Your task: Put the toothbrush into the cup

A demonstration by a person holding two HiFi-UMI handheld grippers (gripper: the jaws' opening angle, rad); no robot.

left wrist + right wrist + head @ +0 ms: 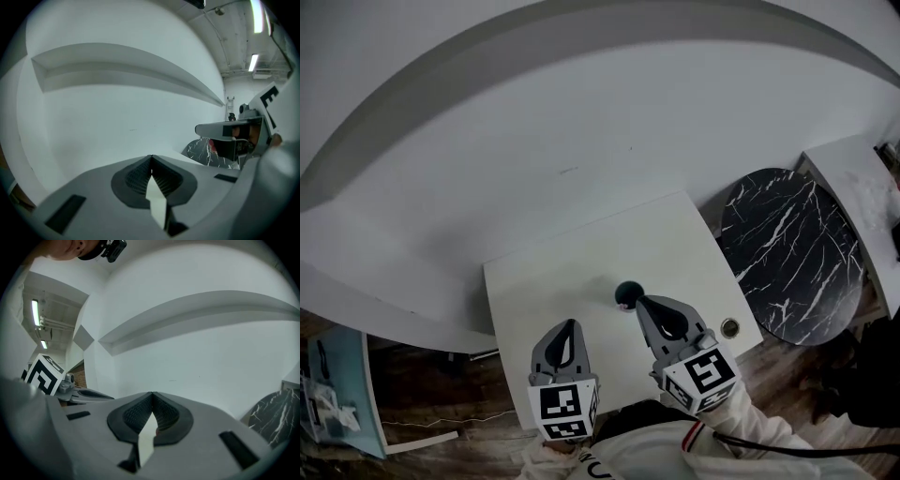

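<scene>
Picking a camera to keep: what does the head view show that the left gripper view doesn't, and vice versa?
Head view only: the dark cup. Left gripper view only: the ceiling lights. Both: the marble table, the wall ledge, and the left hand-held gripper and right hand-held gripper, each shut with nothing between its jaws.
</scene>
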